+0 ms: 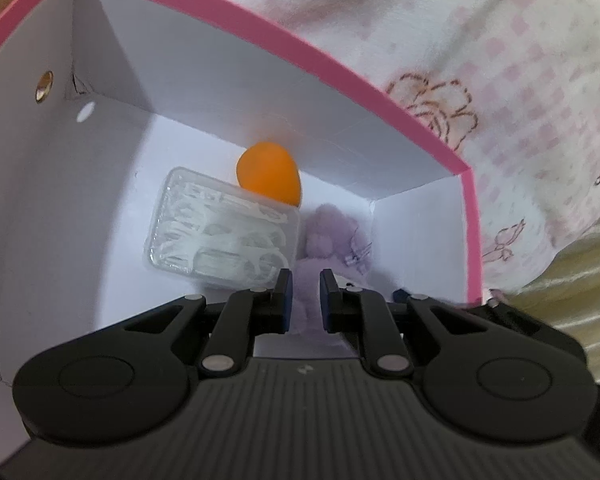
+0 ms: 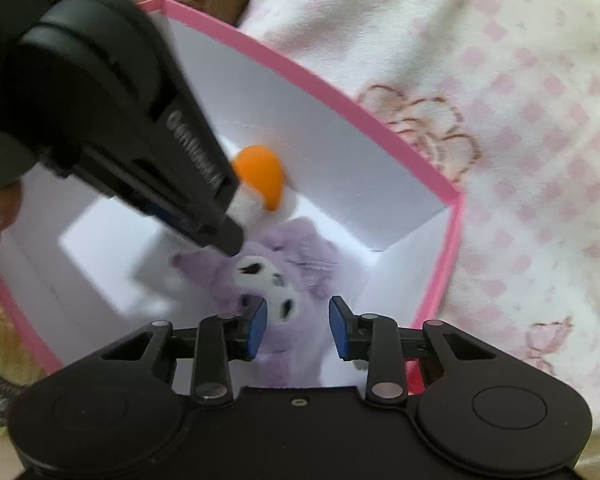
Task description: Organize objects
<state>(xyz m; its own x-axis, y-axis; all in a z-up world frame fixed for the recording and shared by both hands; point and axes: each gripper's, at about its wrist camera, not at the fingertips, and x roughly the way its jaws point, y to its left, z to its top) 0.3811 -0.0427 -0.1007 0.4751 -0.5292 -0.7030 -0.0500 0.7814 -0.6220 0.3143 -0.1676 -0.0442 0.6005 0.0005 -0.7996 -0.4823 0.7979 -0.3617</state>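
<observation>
Purple plush [image 2: 284, 280] in pink box [image 2: 380, 124], just beyond right tool [image 2: 298, 330]

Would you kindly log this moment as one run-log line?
box: holds orange ball, clear case, purple plush | left gripper: shut, empty, over box | right gripper: open above plush

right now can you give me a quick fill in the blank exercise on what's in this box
1. The box has white walls and a ____ rim.
2. The round thing by the far wall is coloured ____.
3. The plush toy has ____ fur.
4. The clear plastic case lies to the ____ of the plush toy in the left wrist view.

Missing words: pink; orange; purple; left
</observation>
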